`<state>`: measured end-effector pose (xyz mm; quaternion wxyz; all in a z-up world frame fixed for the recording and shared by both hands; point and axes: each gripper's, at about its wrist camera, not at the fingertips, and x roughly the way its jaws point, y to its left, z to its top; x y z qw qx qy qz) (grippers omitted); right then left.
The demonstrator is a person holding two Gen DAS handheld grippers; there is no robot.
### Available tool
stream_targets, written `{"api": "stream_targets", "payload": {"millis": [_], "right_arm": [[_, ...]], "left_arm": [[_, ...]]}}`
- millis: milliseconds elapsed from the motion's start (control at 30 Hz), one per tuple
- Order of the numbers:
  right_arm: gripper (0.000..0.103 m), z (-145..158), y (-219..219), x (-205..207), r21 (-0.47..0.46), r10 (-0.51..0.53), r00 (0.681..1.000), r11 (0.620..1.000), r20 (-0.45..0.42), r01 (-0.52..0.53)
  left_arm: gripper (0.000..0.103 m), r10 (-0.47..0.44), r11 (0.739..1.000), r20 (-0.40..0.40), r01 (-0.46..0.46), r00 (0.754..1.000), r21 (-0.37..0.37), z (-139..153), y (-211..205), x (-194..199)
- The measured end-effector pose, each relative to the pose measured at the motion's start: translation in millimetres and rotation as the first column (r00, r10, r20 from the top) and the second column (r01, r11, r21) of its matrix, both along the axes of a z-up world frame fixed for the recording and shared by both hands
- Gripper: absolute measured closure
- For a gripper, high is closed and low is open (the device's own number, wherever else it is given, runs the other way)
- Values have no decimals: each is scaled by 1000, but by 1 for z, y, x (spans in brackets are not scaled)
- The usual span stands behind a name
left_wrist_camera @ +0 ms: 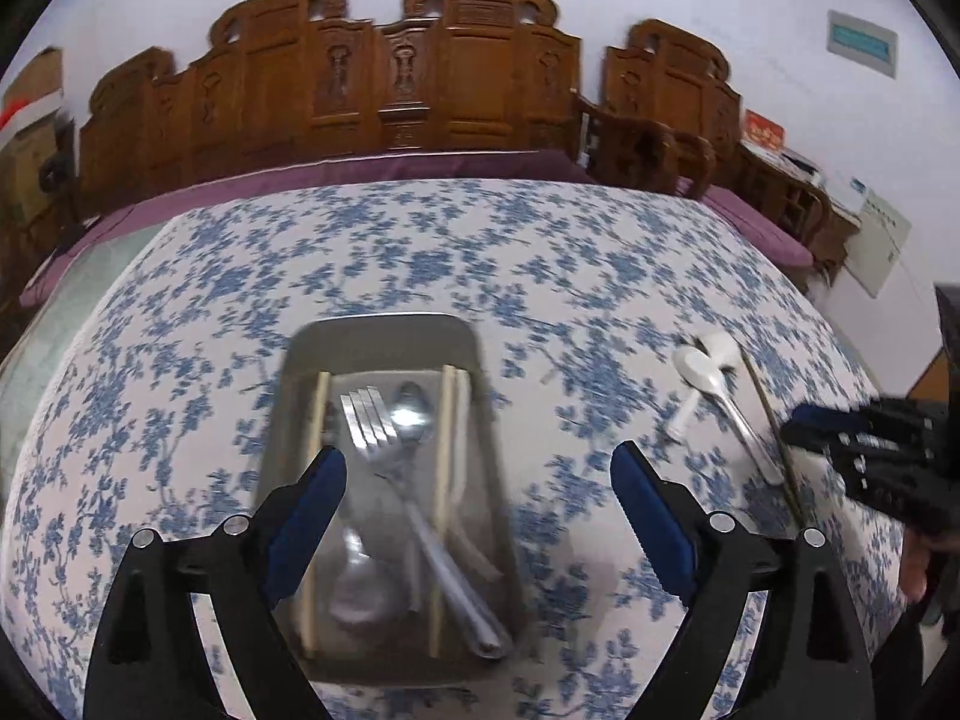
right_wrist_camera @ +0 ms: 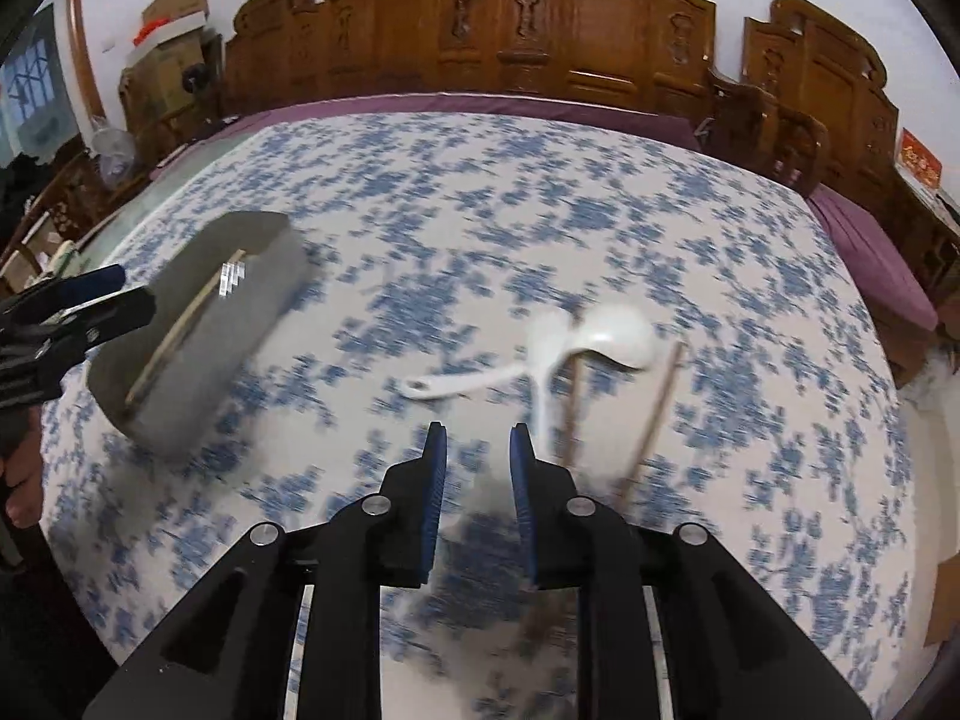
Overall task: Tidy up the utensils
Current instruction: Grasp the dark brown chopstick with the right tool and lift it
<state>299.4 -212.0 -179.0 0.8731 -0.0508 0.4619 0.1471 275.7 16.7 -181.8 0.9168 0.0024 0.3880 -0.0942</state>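
- Our right gripper (right_wrist_camera: 478,468) hung above the cloth with its jaws a narrow gap apart and nothing between them.
- The loose utensils lay just ahead of it and a little to its right: two white spoons (right_wrist_camera: 576,348) crossed over each other, with a pair of chopsticks (right_wrist_camera: 651,420) beside them, long axes running roughly toward the gripper.
- Our left gripper (left_wrist_camera: 478,474) was spread wide and empty over the grey tray (left_wrist_camera: 384,330), well apart from that pile, so we judged the right hand the nearer one for the next pick.
- The tray already held a fork (left_wrist_camera: 366,420), metal spoons (left_wrist_camera: 411,414) and chopsticks lying lengthwise.
- Everything sat on a blue-flowered tablecloth (right_wrist_camera: 420,192); beyond it stood a carved wooden bench (right_wrist_camera: 540,24) with purple cushions against a pale wall.
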Motion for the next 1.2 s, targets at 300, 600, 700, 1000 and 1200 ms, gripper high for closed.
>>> {"api": "stream_targets", "payload": {"millis": [300, 600, 700, 1000, 1200], "right_arm": [[79, -23, -25, 12, -40, -24, 998, 999, -55, 22], [79, -49, -54, 45, -65, -147, 985, 988, -94, 141], [79, -59, -61, 56, -54, -168, 978, 985, -127, 162], [94, -61, -73, 51, -95, -160, 977, 984, -143, 148], [97, -59, -96, 32, -81, -170, 975, 984, -146, 159]], "left_arm": [[17, -92, 996, -18, 93, 996, 15, -11, -42, -14], [17, -122, 992, -45, 123, 991, 23, -24, -62, -18], [17, -128, 991, -49, 129, 991, 24, -27, -66, -20], [17, -148, 988, -64, 150, 987, 38, -32, -83, -23], [17, -139, 988, -57, 142, 989, 60, -32, -100, -20]]}}
